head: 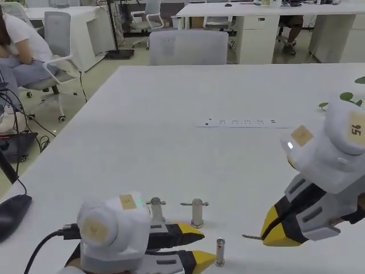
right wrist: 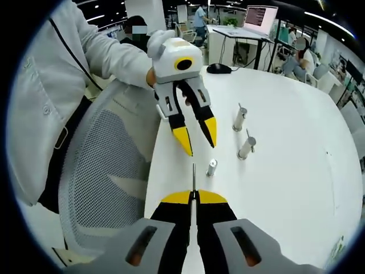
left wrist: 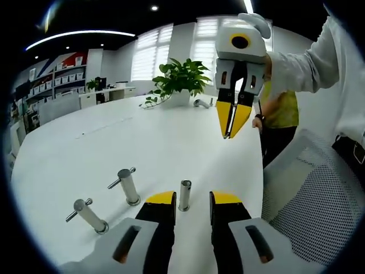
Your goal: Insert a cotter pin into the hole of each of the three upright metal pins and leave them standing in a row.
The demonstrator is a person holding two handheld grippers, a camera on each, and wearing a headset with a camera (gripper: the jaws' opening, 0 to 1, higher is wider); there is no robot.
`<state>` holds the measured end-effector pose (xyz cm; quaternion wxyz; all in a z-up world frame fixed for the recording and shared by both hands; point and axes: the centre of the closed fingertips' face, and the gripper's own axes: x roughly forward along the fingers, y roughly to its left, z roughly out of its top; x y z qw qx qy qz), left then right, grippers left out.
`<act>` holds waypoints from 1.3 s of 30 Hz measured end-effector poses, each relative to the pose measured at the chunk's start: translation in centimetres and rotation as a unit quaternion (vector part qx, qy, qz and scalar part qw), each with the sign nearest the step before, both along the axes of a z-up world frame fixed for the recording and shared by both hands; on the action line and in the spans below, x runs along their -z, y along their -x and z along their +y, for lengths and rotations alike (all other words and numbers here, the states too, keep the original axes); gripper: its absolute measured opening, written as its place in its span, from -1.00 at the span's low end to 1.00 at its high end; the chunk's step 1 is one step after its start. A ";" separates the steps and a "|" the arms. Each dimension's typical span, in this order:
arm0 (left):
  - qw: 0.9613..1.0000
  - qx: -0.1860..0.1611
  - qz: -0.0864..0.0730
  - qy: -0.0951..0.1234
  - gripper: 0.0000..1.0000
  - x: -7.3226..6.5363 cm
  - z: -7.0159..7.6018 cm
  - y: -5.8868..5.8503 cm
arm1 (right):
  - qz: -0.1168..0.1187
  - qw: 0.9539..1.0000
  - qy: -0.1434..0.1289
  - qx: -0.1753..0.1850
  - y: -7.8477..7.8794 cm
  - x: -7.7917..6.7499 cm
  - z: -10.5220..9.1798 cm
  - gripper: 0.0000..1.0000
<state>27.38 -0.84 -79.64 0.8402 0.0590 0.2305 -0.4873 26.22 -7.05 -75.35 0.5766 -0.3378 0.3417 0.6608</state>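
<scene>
Since the two silver upright metal pins [head: 155,210] [head: 197,212] standing just behind the bare silver metal pin [head: 220,250] each already have a cotter pin through the head, I judge myself to be on the last of the three insertions. My left gripper [head: 208,244] lies low on the white tabletop [head: 171,125] with its yellow-tipped jaws spread apart. In the left gripper view the bare pin stands at their mouth, level with the tips and apparently touched by neither. My right gripper [right wrist: 194,197] hangs a little to the right of the bare pin and above it, apart from it. Its jaws are clamped together on a thin wire cotter pin [right wrist: 194,178], whose free end pokes out towards the bare pin. I cannot make out the cross-hole in the bare pin from here, as it is too small in all three views. The next move, as I see it, needs two things. The left jaws should close gently on the bare pin's shank, low down, so it cannot tip or turn. The right hand should then bring the wire down to the height of the hole and level with the table, squared to the bore, before sliding it through. A thin wire and a small hole leave little room for slant, and a push off-line would topple the bare pin towards the fitted pair behind it.
</scene>
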 end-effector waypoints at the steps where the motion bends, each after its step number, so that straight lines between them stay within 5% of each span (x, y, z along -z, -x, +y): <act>1: 1.000 -0.005 0.000 -0.013 -0.56 0.5 -0.1 -0.1 | 0.001 1.000 0.000 0.003 0.0 0.1 -0.1 -0.94; 5: 0.999 -0.018 0.006 -0.029 -0.56 1.6 -0.8 -0.3 | -0.002 1.000 -0.001 0.012 -0.2 0.2 -0.2 -0.94; 10: 0.996 -0.045 0.002 -0.075 -0.56 3.2 -1.2 -1.0 | -0.004 1.000 -0.001 0.017 -0.5 0.2 -0.3 -0.94; 24: 0.990 -0.113 0.019 -0.083 -0.62 4.8 -2.1 -2.1 | -0.005 1.000 -0.006 0.023 -1.0 0.1 -0.2 -0.94; 39: 0.985 -0.144 0.017 -0.091 -0.82 5.4 -1.7 -2.3 | -0.005 1.000 -0.008 0.025 -0.8 -0.1 -0.3 -0.94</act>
